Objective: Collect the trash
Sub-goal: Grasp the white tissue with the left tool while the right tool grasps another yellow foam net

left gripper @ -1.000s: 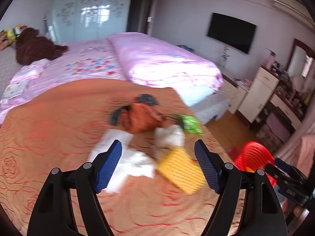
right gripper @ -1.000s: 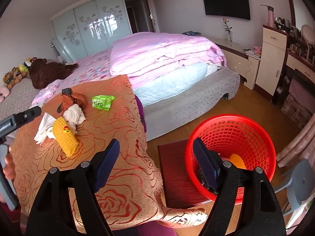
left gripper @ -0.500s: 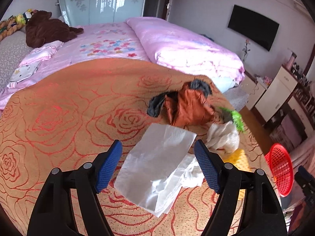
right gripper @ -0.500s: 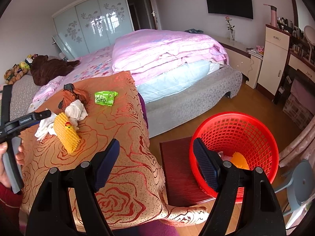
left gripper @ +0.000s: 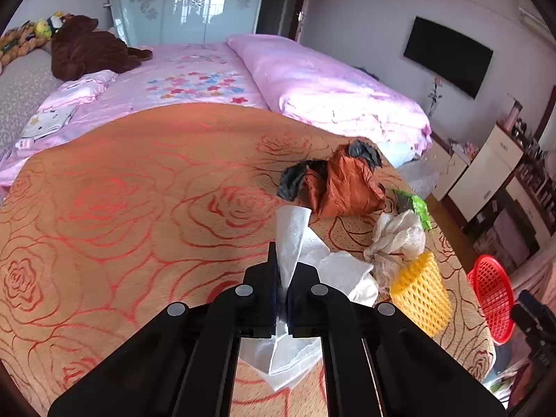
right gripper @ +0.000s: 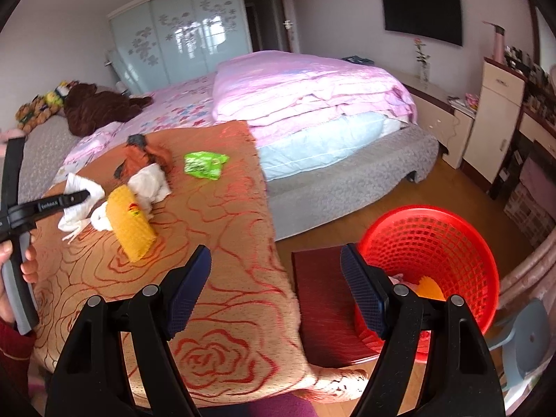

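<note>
Our left gripper [left gripper: 282, 279], jaws just closed, pinches one white tissue [left gripper: 295, 236] near the table's right edge, beside one yellow foam net [right gripper: 129, 224]. Our right gripper [right gripper: 276, 290] gapes empty. One red basket [right gripper: 431, 243] holds scraps.

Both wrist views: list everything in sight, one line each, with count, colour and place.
tissue: one, white, on the cloth, pinched in the left gripper
foam net: one, yellow, on the cloth beside the tissue
wad: one, white, behind the foam net
bag: one, orange and black, crumpled, far side of the cloth
wrapper: one, green, near the cloth's bed-side edge
cloth: one, orange with red roses, covering the table
basket: one, red, on the floor, some trash inside
bed: one, pink bedding
TV: one, black, on the wall
left gripper: shut on tissue
right gripper: open, empty
</note>
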`<state>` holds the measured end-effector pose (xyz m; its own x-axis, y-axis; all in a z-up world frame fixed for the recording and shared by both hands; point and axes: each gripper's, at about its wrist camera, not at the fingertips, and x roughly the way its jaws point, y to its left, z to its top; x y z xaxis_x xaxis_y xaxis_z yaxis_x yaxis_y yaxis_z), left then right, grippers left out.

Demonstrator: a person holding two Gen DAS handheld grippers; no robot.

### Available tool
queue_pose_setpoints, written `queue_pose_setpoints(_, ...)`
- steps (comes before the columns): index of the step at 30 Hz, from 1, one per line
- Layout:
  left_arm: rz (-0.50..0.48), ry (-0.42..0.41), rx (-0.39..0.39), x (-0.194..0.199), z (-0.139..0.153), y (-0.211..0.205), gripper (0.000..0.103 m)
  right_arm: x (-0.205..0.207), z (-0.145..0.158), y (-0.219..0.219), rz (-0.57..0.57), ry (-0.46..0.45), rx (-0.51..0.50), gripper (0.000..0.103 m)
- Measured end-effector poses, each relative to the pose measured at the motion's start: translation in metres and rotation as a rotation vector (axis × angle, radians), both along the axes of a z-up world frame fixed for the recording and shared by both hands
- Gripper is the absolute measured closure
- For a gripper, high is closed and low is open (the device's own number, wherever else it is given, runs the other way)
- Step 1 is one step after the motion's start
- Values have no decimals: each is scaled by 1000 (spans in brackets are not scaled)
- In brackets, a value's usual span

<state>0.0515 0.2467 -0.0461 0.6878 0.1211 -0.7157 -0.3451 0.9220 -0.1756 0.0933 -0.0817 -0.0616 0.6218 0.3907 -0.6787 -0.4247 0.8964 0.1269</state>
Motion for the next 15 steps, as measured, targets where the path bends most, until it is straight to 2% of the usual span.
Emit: queue_pose_setpoints(15,52,-54,-2,-49,20,11,100,-7,-5,95,222,-30,-51,29)
